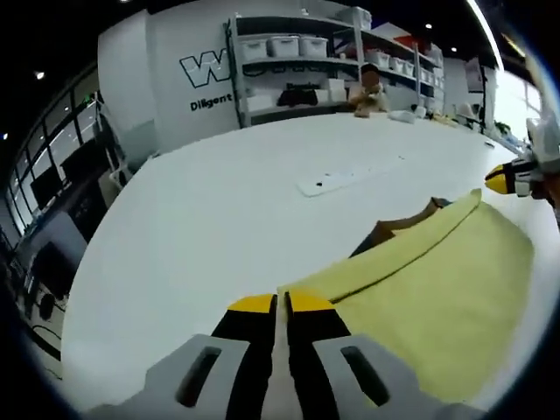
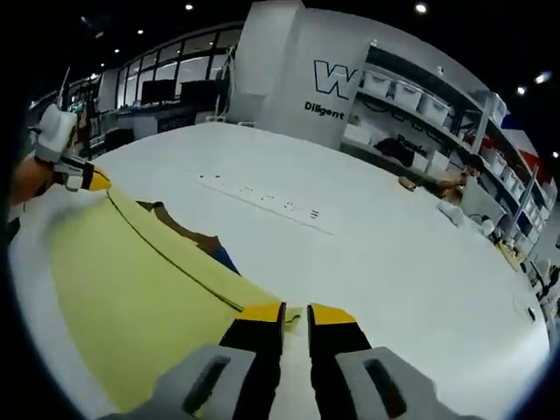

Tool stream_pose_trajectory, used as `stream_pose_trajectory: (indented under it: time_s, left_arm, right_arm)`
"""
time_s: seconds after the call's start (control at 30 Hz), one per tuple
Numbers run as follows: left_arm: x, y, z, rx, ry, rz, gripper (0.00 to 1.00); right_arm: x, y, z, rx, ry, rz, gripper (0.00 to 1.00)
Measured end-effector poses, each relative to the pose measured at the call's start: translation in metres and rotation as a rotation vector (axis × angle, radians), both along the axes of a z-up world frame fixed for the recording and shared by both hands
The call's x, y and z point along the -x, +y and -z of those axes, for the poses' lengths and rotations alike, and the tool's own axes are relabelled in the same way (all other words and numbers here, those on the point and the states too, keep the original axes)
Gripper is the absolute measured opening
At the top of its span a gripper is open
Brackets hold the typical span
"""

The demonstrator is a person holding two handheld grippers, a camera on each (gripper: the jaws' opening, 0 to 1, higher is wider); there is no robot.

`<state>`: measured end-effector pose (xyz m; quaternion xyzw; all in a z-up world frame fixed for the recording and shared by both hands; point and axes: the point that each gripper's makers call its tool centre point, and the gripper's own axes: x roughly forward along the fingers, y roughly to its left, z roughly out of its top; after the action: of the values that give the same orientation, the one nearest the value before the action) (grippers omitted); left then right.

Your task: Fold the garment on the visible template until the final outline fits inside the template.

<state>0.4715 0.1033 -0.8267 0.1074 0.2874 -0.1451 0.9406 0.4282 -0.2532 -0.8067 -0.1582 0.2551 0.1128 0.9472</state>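
A yellow garment [image 1: 437, 289] lies spread on the white table [image 1: 201, 219], with a folded band along its far edge. My left gripper [image 1: 282, 303] is shut on the near corner of that edge. At the other end of the edge, the right gripper [image 1: 506, 179] comes in from the right. In the right gripper view the yellow garment [image 2: 131, 289] runs away to the left, and my right gripper [image 2: 297, 313] is shut on its corner. The left gripper [image 2: 87, 179] holds the far corner. A brown and blue piece [image 2: 197, 238] peeks out past the folded edge, also seen as the brown piece [image 1: 402, 226].
A long white strip [image 1: 337, 178] with small markings lies on the table beyond the garment, the same strip [image 2: 262, 199] in the right gripper view. Shelves with white bins [image 1: 289, 48] stand behind the table's far side, where a person [image 1: 369, 87] sits.
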Motion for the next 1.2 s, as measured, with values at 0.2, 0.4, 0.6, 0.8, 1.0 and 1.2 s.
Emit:
stream_pose_trajectory:
  time_s: [0.2,0.4,0.6,0.8,1.0,1.2]
  left_arm:
    - [0.01,-0.017,-0.011,0.013,-0.05,0.039,0.0]
    - [0.025,-0.035,0.008,0.058,0.013,0.051,0.0]
    - [0.032,-0.031,0.034,0.047,0.074,0.036,0.0]
    - [0.019,-0.027,0.031,0.033,0.045,0.034,0.0]
    - [0.006,-0.029,0.03,0.024,0.019,0.045,0.0]
    - [-0.013,-0.027,0.024,0.046,-0.006,0.03,0.0]
  right_arm:
    - [0.008,0.021,0.012,-0.02,0.029,-0.061,0.0]
    - [0.011,0.032,0.037,-0.023,0.092,-0.082,0.0]
    - [0.012,0.032,0.057,-0.018,0.134,-0.078,0.0]
    - [0.006,0.033,0.057,-0.009,0.104,-0.079,0.0]
    - [-0.008,0.036,0.056,0.004,0.099,-0.093,0.0]
    - [-0.023,0.034,0.052,0.035,0.079,-0.103,0.0]
